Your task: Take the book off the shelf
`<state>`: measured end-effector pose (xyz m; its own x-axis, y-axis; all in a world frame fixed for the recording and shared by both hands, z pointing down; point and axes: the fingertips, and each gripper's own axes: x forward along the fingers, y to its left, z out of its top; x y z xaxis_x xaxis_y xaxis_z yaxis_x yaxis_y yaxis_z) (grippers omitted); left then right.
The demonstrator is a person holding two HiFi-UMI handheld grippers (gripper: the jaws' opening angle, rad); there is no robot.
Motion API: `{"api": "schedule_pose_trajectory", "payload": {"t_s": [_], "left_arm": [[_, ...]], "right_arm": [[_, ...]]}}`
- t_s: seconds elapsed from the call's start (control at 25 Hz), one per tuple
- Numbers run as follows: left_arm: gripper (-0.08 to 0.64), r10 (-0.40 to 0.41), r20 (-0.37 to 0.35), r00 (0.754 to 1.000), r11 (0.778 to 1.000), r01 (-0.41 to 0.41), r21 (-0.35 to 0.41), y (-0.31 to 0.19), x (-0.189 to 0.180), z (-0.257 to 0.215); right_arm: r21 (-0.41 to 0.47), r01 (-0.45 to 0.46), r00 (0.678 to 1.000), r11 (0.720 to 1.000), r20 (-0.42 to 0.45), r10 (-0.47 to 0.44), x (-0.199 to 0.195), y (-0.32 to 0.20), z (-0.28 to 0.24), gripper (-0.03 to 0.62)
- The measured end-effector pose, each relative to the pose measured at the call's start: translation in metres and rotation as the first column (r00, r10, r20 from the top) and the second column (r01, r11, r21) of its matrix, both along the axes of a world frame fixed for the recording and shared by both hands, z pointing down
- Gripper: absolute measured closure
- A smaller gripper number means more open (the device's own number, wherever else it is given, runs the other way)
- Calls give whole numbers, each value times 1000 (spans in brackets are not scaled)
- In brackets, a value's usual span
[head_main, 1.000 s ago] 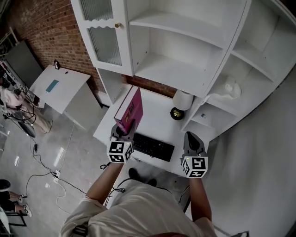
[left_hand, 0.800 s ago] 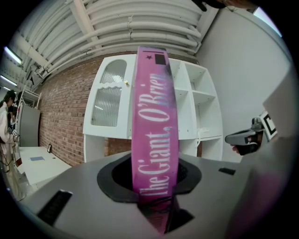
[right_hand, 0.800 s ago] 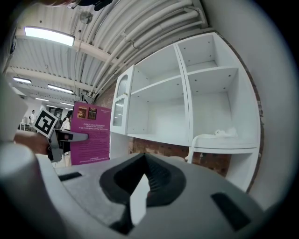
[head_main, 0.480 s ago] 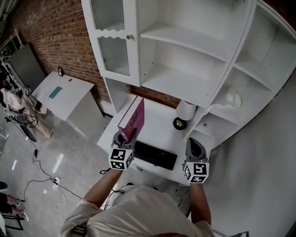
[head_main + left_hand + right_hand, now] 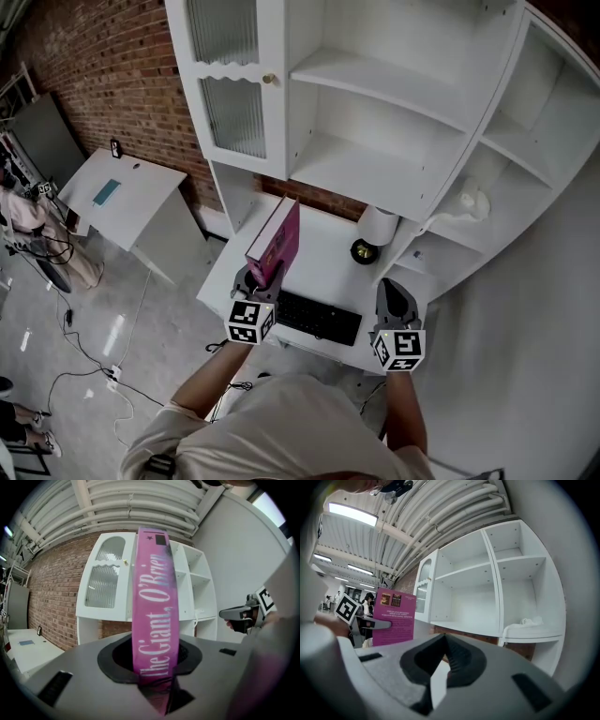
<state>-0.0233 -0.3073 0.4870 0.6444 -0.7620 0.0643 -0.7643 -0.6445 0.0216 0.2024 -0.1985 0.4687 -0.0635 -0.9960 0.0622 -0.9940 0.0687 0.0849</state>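
A person's shoulders and forearms fill the bottom of the head view, each hand holding a claw level out ahead. The left claw [image 5: 265, 279] [image 5: 154, 660] is pinching the lower spine of a pink book [image 5: 278, 242] [image 5: 154, 606], which stands upright between its jaws. The spine faces the left gripper view and carries white lettering. The book is off the shelves, held in the air above the left end of a black keyboard [image 5: 317, 317]. The right claw [image 5: 394, 292] [image 5: 443, 641] is well apart from the left one. Its jaws are pressed together at the tips with nothing between them.

The keyboard lies at the front edge of a white tabletop [image 5: 323, 258]. Farther back on the tabletop, a white cylinder [image 5: 379, 223] stands just beside a small dark round thing [image 5: 361, 251]. Behind them rises a white shelf unit [image 5: 375, 169] with bare open shelves, a ribbed glass door [image 5: 230, 112] on its left and curved side shelves on its right. A white cloth [image 5: 469, 199] lies on one side shelf. A brick wall [image 5: 103, 75] stands behind.
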Motion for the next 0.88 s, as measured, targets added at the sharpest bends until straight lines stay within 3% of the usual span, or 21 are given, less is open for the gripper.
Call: {"api": "schedule_pose_trajectory", "payload": {"t_s": [0.88], "left_arm": [[428, 17, -26, 1000, 1000, -17, 2, 5, -13, -7]], "right_arm": [[17, 7, 1000, 1000, -11, -7, -24, 2, -13, 589]]}}
